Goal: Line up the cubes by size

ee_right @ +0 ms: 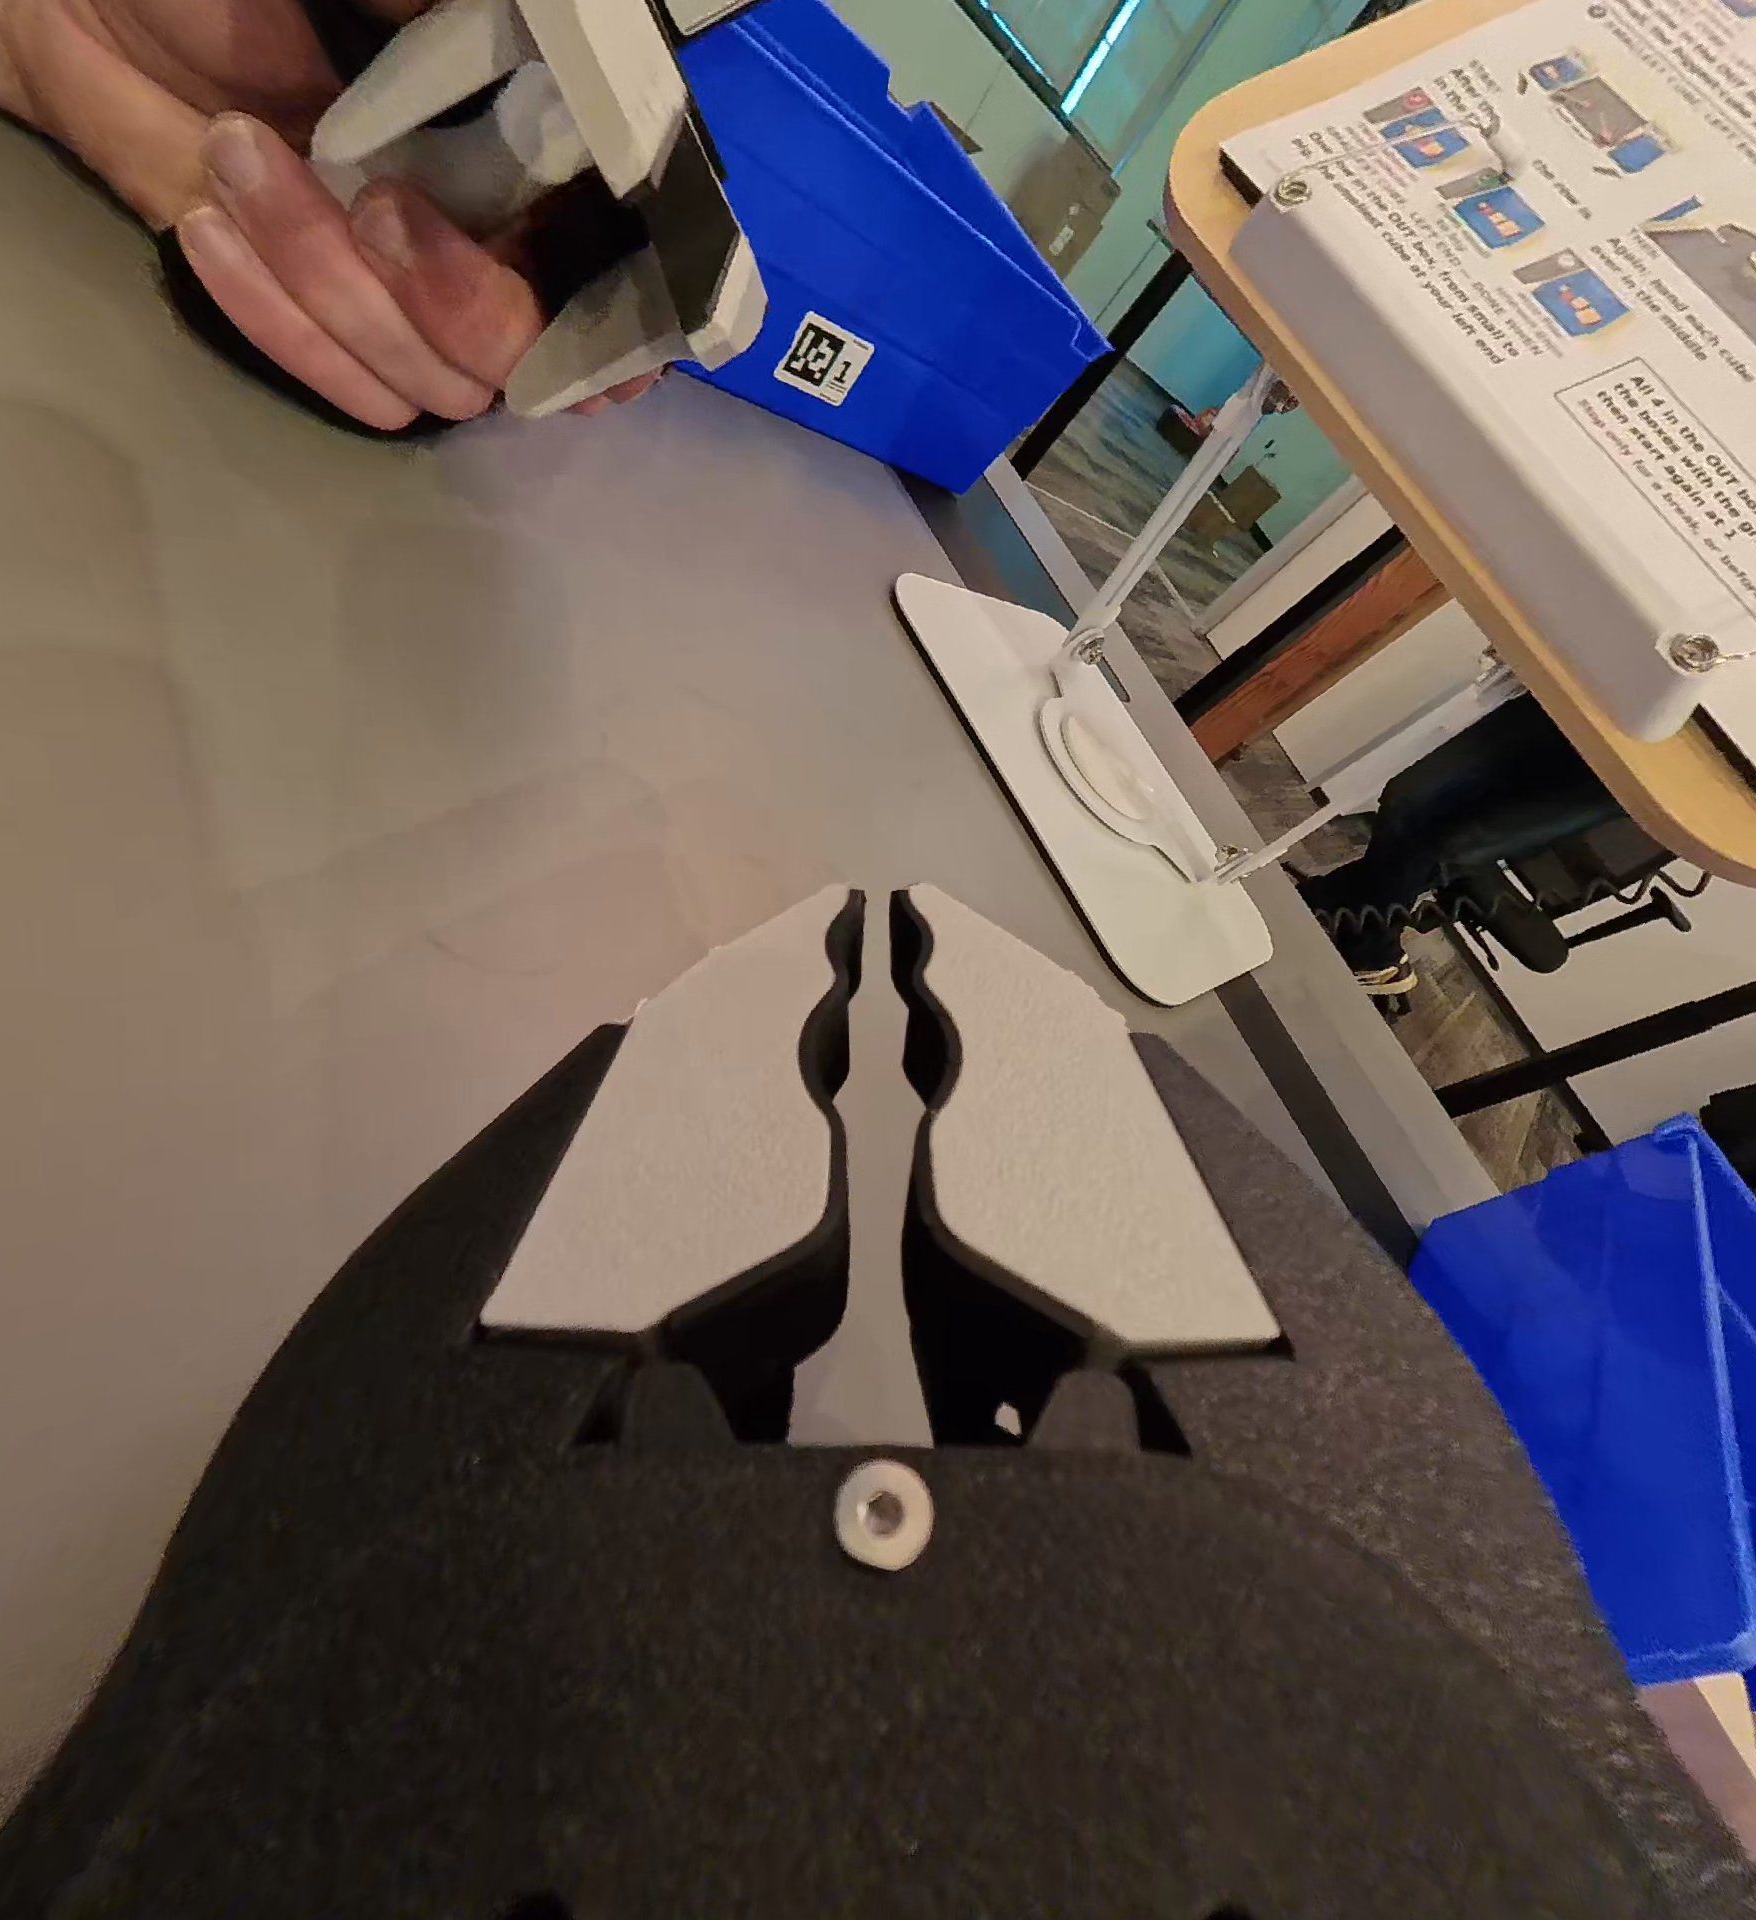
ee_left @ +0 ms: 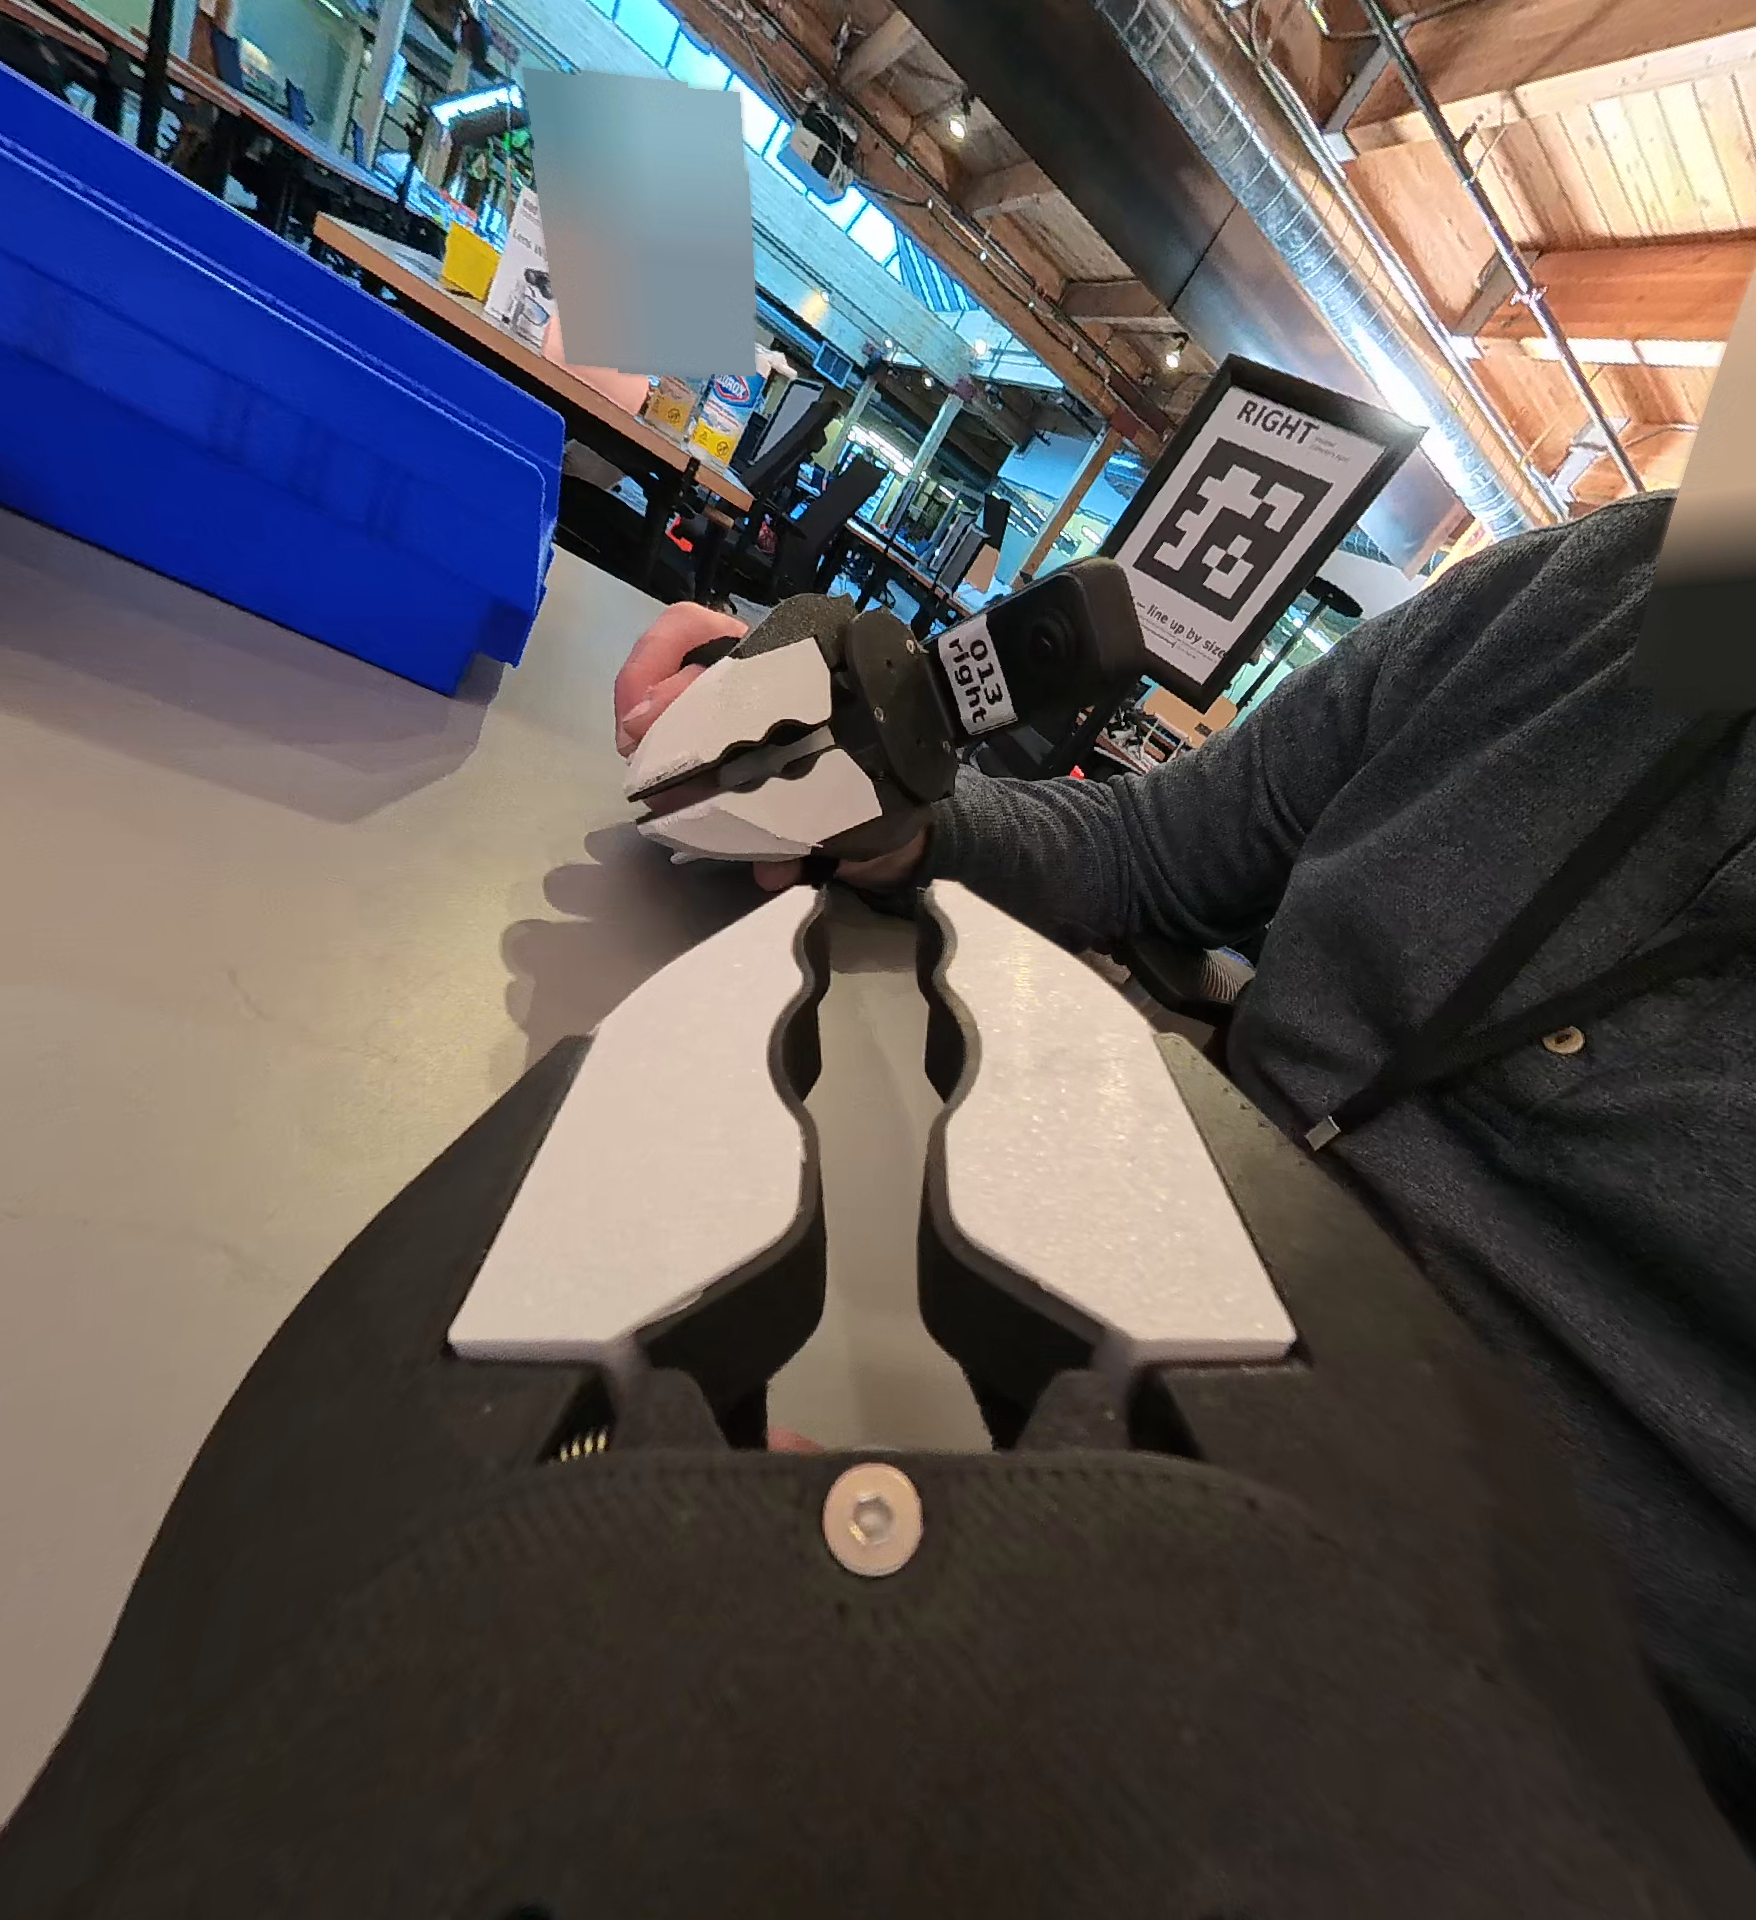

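No cube shows in either view. My left gripper (ee_left: 872,899) hovers low over the grey table (ee_left: 178,1039); its fingers stand a little apart with nothing between them. My right gripper (ee_right: 877,896) is closed to a thin slit and holds nothing; only bare table shows through the slit. It also shows in the left wrist view (ee_left: 635,805), just ahead of my left fingertips, held in a hand and pointing left. The hand (ee_right: 261,239) that holds the left gripper shows at the top left of the right wrist view.
A blue bin (ee_left: 178,395) stands at the far left. In the right wrist view a blue bin (ee_right: 884,270) stands at the table's far edge and another (ee_right: 1632,1403) at lower right. A white stand base (ee_right: 1082,790) carries an instruction board (ee_right: 1539,364). A person's sleeve (ee_left: 1373,810) is at right. The gap from one gripper's tips to the other's is roughly 11 cm.
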`<state>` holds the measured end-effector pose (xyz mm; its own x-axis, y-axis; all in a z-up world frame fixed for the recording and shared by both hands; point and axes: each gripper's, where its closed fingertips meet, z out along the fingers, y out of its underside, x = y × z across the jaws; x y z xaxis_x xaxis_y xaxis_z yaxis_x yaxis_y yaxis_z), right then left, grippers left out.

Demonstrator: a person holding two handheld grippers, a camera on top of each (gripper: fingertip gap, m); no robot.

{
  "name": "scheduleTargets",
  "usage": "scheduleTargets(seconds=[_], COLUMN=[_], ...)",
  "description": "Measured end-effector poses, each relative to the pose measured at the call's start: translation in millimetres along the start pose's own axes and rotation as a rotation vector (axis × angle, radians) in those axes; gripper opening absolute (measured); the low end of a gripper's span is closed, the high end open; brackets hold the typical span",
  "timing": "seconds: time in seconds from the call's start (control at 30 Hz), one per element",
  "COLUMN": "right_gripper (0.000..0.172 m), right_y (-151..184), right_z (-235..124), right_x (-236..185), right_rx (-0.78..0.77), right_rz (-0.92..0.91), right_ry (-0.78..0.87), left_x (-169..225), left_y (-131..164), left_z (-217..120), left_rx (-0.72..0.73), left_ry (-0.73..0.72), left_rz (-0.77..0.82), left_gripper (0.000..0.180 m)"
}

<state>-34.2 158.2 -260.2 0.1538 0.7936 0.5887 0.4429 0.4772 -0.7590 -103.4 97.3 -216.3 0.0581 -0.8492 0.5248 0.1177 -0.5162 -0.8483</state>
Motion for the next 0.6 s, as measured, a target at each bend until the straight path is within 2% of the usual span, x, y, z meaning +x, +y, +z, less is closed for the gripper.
scheduleTargets(seconds=[0.2,0.37,0.53,0.6], right_gripper=[0.013,0.028,0.033,0.035], right_y=[-0.4,-1.1,-5.5,-6.4], right_z=[-3.6,-8.8,-19.7,-26.2], right_x=[8.6,23.1,42.8,51.6], right_rx=[0.022,0.044,0.059,0.052], right_rz=[0.003,0.002,-0.036,-0.093], right_ry=[0.037,0.107,0.218,0.269], left_x=[-1.3,-1.0,-1.5,8.0], left_y=[-0.5,2.6,9.4,-1.2], left_z=[0.9,3.9,9.1,7.8], left_rx=[-0.001,-0.019,-0.071,-0.036], left_ry=[-0.013,-0.043,-0.146,-0.163], left_rz=[0.019,0.06,0.164,0.203], left_gripper=[0.015,0.029,0.044,0.045])
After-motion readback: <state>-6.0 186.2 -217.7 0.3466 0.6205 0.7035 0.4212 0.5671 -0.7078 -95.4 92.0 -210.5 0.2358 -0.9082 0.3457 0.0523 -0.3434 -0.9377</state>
